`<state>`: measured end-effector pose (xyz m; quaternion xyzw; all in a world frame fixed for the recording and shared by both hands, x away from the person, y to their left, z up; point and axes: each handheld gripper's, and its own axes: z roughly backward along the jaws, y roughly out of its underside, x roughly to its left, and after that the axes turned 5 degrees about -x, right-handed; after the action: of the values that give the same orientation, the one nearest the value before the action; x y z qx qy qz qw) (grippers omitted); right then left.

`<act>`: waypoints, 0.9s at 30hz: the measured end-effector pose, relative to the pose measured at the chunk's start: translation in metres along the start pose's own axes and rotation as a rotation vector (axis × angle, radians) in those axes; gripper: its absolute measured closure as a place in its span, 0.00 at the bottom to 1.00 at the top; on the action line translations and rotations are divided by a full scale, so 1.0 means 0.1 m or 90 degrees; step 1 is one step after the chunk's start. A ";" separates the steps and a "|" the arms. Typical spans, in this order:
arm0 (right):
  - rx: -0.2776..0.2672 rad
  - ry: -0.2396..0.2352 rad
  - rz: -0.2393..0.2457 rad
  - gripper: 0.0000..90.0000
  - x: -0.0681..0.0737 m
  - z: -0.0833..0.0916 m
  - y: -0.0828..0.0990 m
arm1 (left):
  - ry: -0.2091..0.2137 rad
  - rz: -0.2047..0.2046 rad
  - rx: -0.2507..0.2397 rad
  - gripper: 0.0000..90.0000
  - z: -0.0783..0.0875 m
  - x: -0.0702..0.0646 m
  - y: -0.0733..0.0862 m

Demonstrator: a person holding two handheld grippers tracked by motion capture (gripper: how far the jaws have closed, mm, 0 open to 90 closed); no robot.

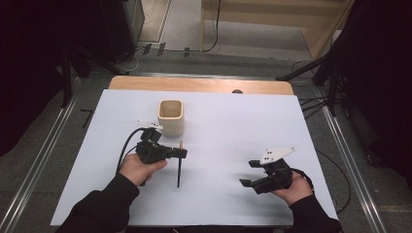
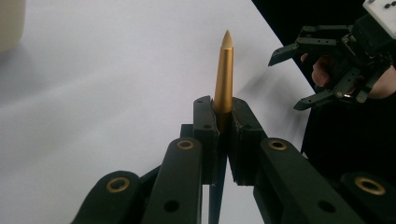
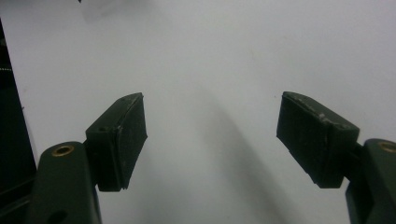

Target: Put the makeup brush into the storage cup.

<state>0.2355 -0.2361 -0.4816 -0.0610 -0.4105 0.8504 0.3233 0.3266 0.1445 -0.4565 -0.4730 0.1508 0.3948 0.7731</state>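
Gold-tipped pen (image 2: 223, 74) clamped between left gripper (image 2: 223, 122) jaws; right gripper (image 3: 211, 135) jaws apart, empty. Pickup done; placing into cream cup (image 1: 171, 117) remains, likely.

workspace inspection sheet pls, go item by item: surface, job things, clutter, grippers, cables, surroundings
surface: white table top, wooden edge showing at the far side.
job's things: pen with a gold-coloured pointed end and dark lower part, clamped in the left hand-held gripper; cream cup upright just beyond it, apart from the pen.
clutter: nothing seen.
grippers: left hand-held gripper shut on the pen; right hand-held gripper open, jaws wide apart with nothing between them, held over bare table.
cables: black cable trails from the left hand-held gripper; more cables on the floor at the right.
surroundings: grey floor, metal rails on both sides, dark stands, wooden furniture at the back.
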 end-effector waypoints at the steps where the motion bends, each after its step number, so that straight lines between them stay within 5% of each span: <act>1: 0.004 0.001 -0.004 0.28 0.00 0.01 0.01 | 0.001 -0.002 0.000 0.93 0.01 0.00 0.00; 27: 0.002 0.013 -0.018 0.28 -0.07 0.08 0.11 | -0.008 -0.017 -0.001 0.93 0.11 -0.06 -0.16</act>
<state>0.2319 -0.2508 -0.4854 -0.0633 -0.4067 0.8457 0.3398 0.3331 0.1469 -0.4371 -0.4733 0.1394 0.3875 0.7787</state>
